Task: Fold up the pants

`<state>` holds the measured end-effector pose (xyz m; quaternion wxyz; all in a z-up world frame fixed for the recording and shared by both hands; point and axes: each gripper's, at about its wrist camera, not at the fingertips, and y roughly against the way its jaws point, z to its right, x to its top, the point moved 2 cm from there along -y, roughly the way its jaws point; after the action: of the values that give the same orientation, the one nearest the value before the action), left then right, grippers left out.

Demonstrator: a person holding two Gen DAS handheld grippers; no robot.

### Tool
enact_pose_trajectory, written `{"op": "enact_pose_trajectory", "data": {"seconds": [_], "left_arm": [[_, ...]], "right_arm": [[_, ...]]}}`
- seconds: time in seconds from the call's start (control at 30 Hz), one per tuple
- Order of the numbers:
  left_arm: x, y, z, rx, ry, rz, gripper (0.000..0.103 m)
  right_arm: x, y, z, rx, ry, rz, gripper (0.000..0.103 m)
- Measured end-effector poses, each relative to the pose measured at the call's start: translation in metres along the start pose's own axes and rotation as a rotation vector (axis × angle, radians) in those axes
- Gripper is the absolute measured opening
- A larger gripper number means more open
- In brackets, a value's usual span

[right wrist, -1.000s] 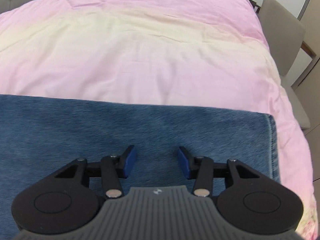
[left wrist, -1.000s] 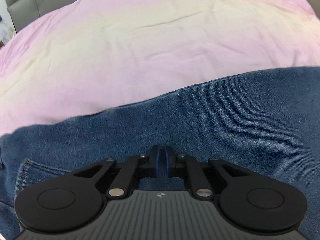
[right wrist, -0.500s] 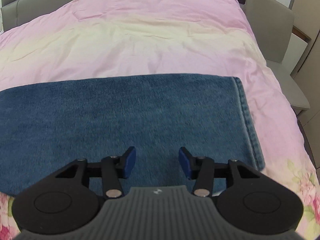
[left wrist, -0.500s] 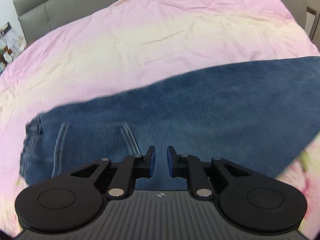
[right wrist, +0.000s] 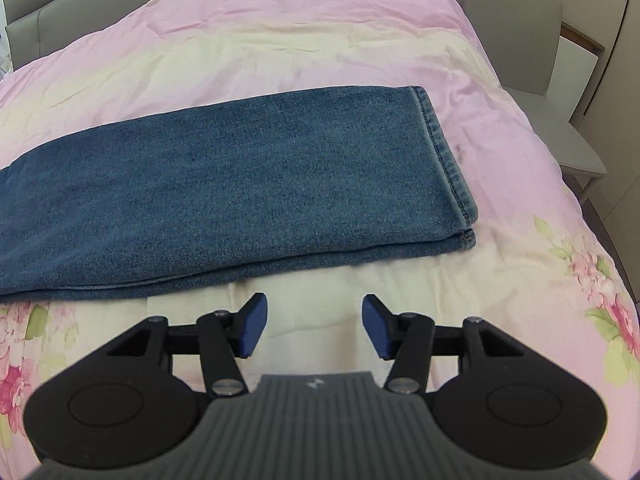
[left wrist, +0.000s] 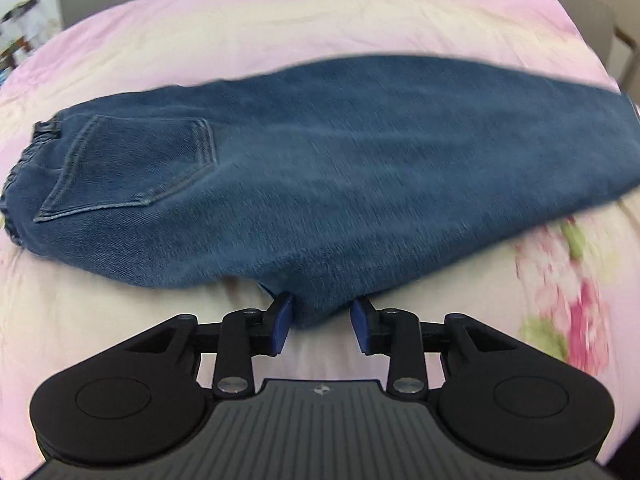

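The blue jeans (left wrist: pixel 320 168) are laid flat across a pink and cream floral duvet (right wrist: pixel 280 32), folded lengthwise with one leg stacked on the other, so the hem (right wrist: pixel 444 160) ends up on the right side and the elastic waistband (left wrist: pixel 24 168) and back pocket (left wrist: pixel 132 164) on the left. Plenty of bare duvet is seen beyond the far long edge and past the hem, and a strip is left free along the near edge too. A grey headboard (right wrist: pixel 60 8) is seen at the far end and a grey chair (right wrist: pixel 532 52) just off the bed's right side. The left gripper (left wrist: pixel 322 322) is open about halfway, having just been widened from nearly closed; a bulge of the denim's near edge sits between the blue pads, but it isn't pinched. The right gripper (right wrist: pixel 314 326) is also spread, a bit wider than before, with nothing between the pads, only duvet below. Compared with a second ago, both views have been pulled back, so the whole garment is now seen instead of just close-up denim. No readable writing or brand is spotted, only a tiny emblem on each gripper body.
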<state>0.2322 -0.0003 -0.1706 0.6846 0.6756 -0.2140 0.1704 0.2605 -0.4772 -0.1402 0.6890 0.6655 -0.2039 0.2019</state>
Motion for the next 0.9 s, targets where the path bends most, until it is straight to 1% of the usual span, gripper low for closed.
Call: {"op": "enact_pose_trajectory", "data": {"seconds": [0.07,0.1,0.17,0.23,0.3,0.33,0.43,0.47,0.53,0.57,0.63,0.67,0.7,0.77,0.83,0.9], "left_arm": [[0.004,0.003,-0.007,-0.009,0.082,0.012,0.034],[0.005,0.004,-0.010,0.004,0.099,0.016,0.031],[0.007,0.000,-0.007,0.028,0.095,-0.039,0.032],[0.004,-0.004,-0.003,0.061,0.102,-0.086,0.039],[-0.003,-0.007,-0.005,0.087,0.146,-0.095,0.046],[-0.007,-0.009,-0.010,0.079,0.195,-0.090,0.050],[-0.016,-0.010,-0.025,0.016,0.370,-0.032,0.050],[-0.017,-0.008,-0.028,-0.003,0.408,-0.004,0.049],[-0.014,-0.002,-0.029,-0.045,0.449,0.034,0.024],[-0.011,0.002,-0.027,-0.032,0.440,0.048,0.022],[-0.003,0.014,-0.014,0.028,0.342,0.055,0.016],[0.000,0.021,-0.009,0.054,0.302,0.054,0.015],[0.003,0.024,-0.006,0.071,0.277,0.040,0.015],[0.005,0.020,-0.007,0.078,0.263,-0.013,0.015],[0.001,0.007,-0.006,0.091,0.246,-0.077,0.015],[-0.002,-0.008,-0.001,0.118,0.193,-0.122,0.015]], "right_arm": [[-0.004,0.004,0.006,-0.017,0.020,0.000,0.052],[-0.006,0.006,0.010,-0.028,0.024,0.001,0.053],[-0.009,0.008,0.021,-0.042,0.006,0.000,0.055],[-0.011,0.010,0.030,-0.046,-0.020,-0.002,0.055],[-0.013,0.010,0.034,-0.047,-0.026,-0.001,0.055],[-0.014,0.011,0.034,-0.045,-0.022,-0.001,0.055],[-0.017,0.013,0.031,-0.036,0.004,0.004,0.055],[-0.018,0.014,0.030,-0.034,0.015,0.007,0.055],[-0.019,0.015,0.030,-0.035,0.029,0.009,0.056],[-0.019,0.015,0.031,-0.038,0.033,0.009,0.056],[-0.019,0.015,0.035,-0.045,0.032,0.008,0.056],[-0.018,0.015,0.039,-0.052,0.026,0.009,0.056],[-0.018,0.016,0.043,-0.058,0.014,0.011,0.056],[-0.015,0.018,0.057,-0.057,-0.046,0.022,0.056],[-0.012,0.019,0.072,-0.045,-0.135,0.038,0.056],[-0.008,0.018,0.086,-0.022,-0.227,0.055,0.056]]}}
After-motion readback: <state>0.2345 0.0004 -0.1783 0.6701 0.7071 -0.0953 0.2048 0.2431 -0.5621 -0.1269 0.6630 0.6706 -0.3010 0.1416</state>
